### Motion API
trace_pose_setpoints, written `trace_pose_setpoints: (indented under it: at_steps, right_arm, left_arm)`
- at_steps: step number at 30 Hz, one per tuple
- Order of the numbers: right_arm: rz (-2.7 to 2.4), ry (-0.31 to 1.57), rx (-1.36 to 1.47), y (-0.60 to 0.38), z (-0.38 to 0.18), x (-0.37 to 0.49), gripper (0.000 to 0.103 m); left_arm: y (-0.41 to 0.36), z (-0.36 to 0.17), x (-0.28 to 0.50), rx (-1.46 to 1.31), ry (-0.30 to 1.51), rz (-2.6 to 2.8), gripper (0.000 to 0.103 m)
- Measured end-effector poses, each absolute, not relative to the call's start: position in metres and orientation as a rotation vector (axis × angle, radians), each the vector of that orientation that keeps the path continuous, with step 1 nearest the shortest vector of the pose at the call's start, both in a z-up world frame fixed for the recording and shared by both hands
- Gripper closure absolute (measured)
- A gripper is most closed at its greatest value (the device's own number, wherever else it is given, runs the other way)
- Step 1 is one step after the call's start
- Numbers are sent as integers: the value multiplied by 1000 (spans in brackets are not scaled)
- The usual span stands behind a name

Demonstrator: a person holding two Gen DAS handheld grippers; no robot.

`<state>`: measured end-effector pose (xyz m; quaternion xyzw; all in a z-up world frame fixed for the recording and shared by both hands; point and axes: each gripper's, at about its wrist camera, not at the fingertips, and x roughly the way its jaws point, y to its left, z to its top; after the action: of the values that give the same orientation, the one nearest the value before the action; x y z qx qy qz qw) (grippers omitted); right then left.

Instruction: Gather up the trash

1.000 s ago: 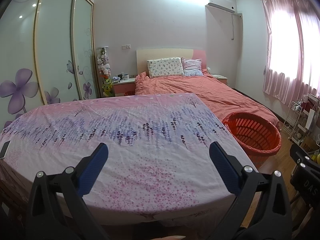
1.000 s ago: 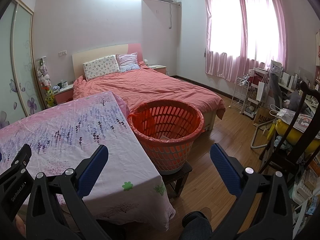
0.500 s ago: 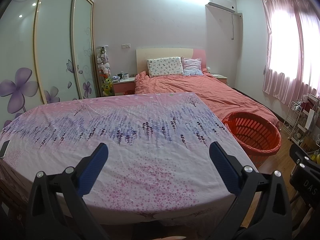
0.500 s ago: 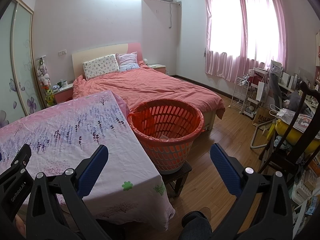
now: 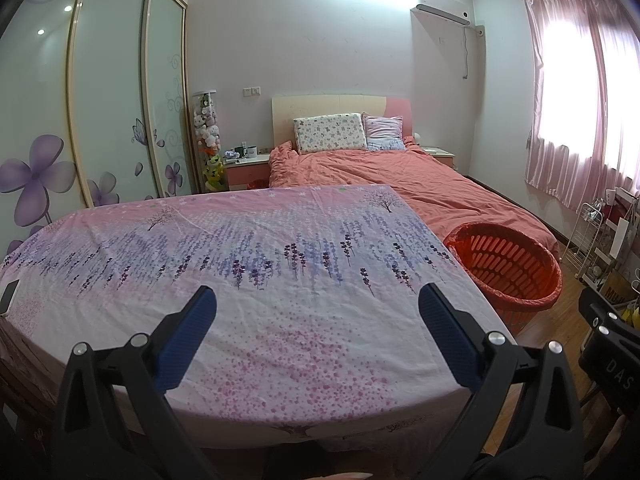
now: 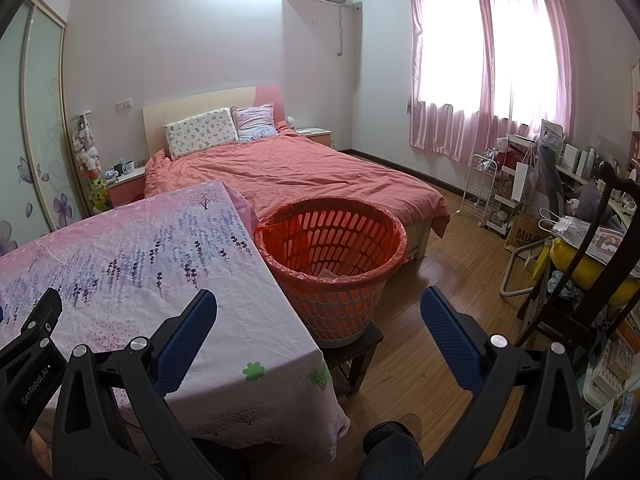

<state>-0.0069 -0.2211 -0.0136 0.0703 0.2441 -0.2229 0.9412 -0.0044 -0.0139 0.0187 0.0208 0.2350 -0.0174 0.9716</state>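
Both grippers, left (image 5: 316, 320) and right (image 6: 318, 320): fingers released, empty, unmoved from a second ago; surface (image 5: 248, 280) shows no trash; lined orange basket (image 6: 332, 264) right of it, paper scraps inside, collection apparently finished.

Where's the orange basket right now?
The orange basket sits on a small dark stool just off the right edge of the floral-cloth table, in front of the bed's foot; in the left wrist view it shows at far right.
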Motion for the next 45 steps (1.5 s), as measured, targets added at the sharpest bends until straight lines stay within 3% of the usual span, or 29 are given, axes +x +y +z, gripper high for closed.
trace_pose_setpoints:
  at_steps: [45]
  right_arm:
    - [-454, 502, 143, -223, -14, -8, 2]
  left_arm:
    - [-14, 14, -5, 43, 481, -39, 4]
